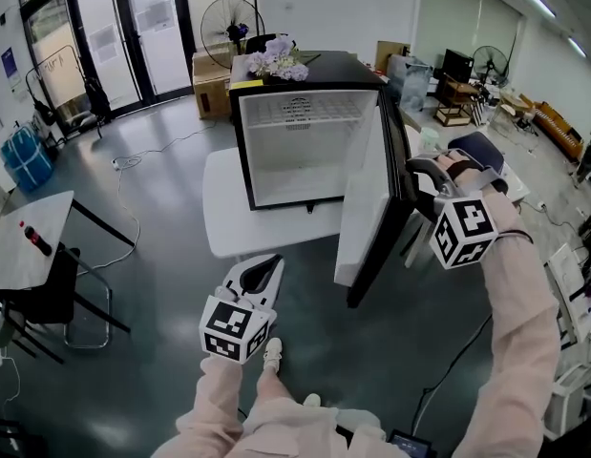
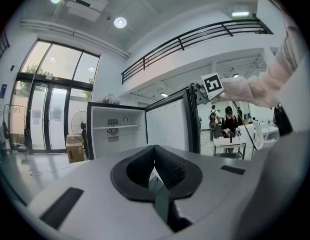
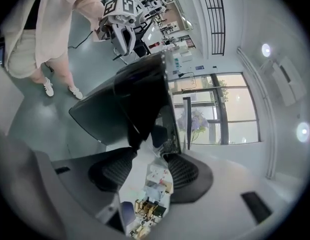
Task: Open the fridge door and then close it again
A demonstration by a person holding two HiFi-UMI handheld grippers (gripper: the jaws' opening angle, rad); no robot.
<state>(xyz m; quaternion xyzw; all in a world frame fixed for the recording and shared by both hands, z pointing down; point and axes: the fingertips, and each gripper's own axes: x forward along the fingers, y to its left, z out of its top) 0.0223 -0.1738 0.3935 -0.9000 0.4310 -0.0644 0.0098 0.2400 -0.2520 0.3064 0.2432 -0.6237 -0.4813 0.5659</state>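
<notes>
A small black fridge (image 1: 305, 132) stands on a white table (image 1: 228, 218); its white inside holds one bare shelf. The fridge door (image 1: 367, 208) hangs wide open, swung out to the right with its white inner face toward me. My right gripper (image 1: 416, 181) is at the door's outer edge near the top, and the jaws stand wide around that edge (image 3: 139, 134). My left gripper (image 1: 266, 267) hangs low in front of the table, its pads (image 2: 165, 166) together with nothing between them. The left gripper view shows the open fridge (image 2: 117, 134) and the door (image 2: 167, 129) ahead.
Pale flowers (image 1: 281, 63) lie on the fridge top. A standing fan (image 1: 230, 19) and cardboard boxes (image 1: 211, 89) are behind it. A side table with a bottle (image 1: 35, 239) and a chair (image 1: 47, 299) stand at left, cluttered desks (image 1: 467, 93) at right. A cable (image 1: 133, 160) trails over the floor.
</notes>
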